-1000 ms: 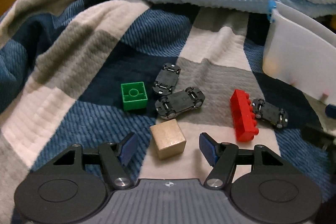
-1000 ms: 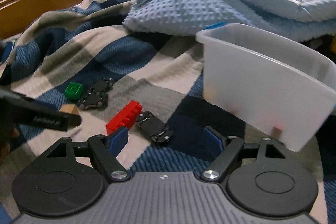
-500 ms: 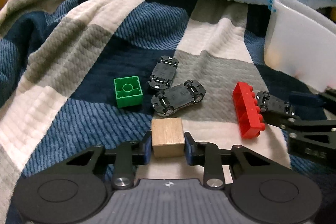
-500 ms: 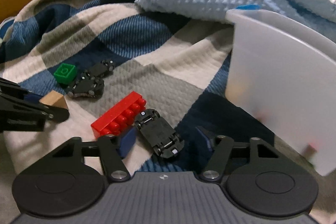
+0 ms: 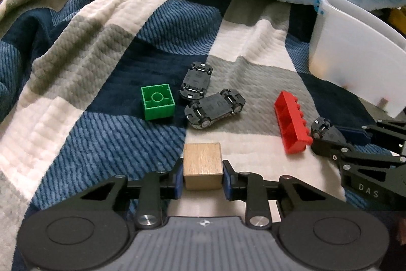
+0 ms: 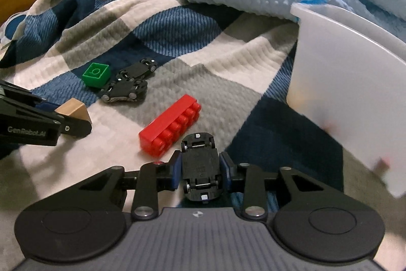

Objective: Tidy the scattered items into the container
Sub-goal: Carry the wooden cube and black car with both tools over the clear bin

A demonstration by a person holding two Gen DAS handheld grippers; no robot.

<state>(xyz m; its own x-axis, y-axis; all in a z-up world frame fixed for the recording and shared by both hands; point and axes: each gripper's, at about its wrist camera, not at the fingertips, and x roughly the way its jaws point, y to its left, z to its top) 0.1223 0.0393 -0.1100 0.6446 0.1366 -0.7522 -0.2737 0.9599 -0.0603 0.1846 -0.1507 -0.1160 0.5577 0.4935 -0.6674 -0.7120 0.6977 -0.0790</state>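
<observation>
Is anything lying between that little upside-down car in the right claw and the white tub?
Nothing visible. The right gripper is shut on the toy car; only bare blanket lies between it and the white tub.

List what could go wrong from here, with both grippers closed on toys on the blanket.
1. The right gripper has just been closing on the upside-down toy car; its fingers press the car's narrow sides, so it may twist free on lifting.
2. The red brick lies right beside that car and could be knocked along.
3. The left gripper holds the wooden cube near its lower half; it might tip on the way to the white container.
</observation>
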